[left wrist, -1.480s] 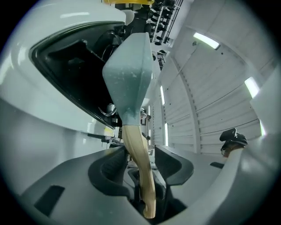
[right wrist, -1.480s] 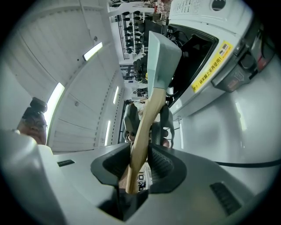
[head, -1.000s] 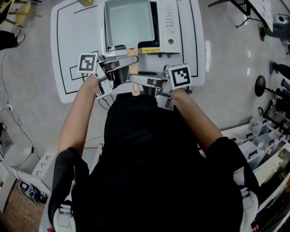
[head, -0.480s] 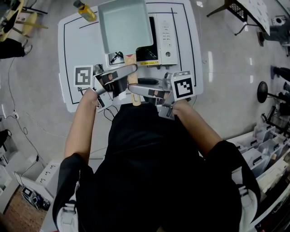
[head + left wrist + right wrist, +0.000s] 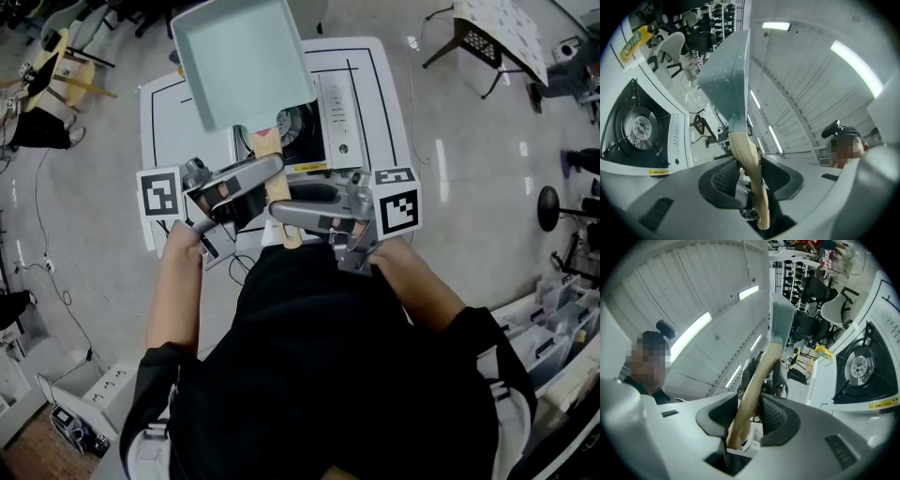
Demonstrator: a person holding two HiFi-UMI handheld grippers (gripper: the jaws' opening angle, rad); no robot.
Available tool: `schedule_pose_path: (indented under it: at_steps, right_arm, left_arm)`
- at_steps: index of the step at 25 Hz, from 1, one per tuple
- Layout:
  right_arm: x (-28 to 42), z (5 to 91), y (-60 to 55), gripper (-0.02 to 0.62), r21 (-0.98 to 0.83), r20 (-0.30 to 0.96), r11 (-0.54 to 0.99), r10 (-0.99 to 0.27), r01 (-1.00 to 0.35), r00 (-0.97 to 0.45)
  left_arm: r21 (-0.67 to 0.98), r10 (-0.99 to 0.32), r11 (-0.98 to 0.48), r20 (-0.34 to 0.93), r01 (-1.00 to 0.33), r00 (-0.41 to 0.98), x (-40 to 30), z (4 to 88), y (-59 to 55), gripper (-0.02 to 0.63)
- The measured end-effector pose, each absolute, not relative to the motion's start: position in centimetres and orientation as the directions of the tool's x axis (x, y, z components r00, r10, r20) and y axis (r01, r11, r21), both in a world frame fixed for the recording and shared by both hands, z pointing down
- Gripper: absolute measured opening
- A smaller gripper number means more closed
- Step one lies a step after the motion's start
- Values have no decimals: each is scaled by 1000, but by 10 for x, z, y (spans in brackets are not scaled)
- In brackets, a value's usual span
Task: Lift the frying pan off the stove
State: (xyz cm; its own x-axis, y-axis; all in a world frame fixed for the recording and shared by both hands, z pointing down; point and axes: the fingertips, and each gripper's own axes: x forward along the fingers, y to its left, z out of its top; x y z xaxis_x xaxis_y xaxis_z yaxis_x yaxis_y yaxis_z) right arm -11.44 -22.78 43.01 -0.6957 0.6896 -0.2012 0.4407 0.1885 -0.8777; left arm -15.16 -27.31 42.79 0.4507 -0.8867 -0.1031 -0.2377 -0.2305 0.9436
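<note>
Head view, pan: square pale-green metal frying pan (image 5: 242, 61) hangs in the air, at 11 o'clock from the white gas stove (image 5: 323, 122).
Head view, handle: light wooden handle (image 5: 277, 192) points to 6 o'clock.
Left gripper view: left gripper (image 5: 752, 178) is part-closed, pads clamping the handle; stove at 9 o'clock.
Right gripper view: right gripper (image 5: 745, 416) clamps the same handle; stove at 3 o'clock.

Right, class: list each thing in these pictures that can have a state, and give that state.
frying pan: empty, held up clear of the stove.
pan handle: clamped by both claws.
stove: burner uncovered, no flame showing.
left claw: shut on the pan handle.
right claw: shut on the pan handle.
</note>
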Motion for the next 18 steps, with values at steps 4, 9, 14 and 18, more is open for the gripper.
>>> schedule_pose_path:
  at_steps: [4, 9, 14, 18]
  right_arm:
    - [-105, 405, -226, 150, -862, -217, 196, 691, 467, -690]
    - [-90, 388, -222, 150, -858, -234, 187, 688, 479, -687]
    - [-81, 387, -222, 150, -862, -246, 168, 686, 477, -685]
    - [-74, 391, -222, 150, -870, -250, 154, 681, 468, -688]
  left_arm:
    - [932, -885, -237, -90, -275, 456, -141, 400, -273, 149]
    - [927, -885, -251, -104, -277, 454, -127, 383, -268, 149]
    - [933, -886, -240, -97, -268, 454, -118, 383, -268, 149]
    - [935, -884, -228, -83, -271, 460, -111, 387, -268, 149]
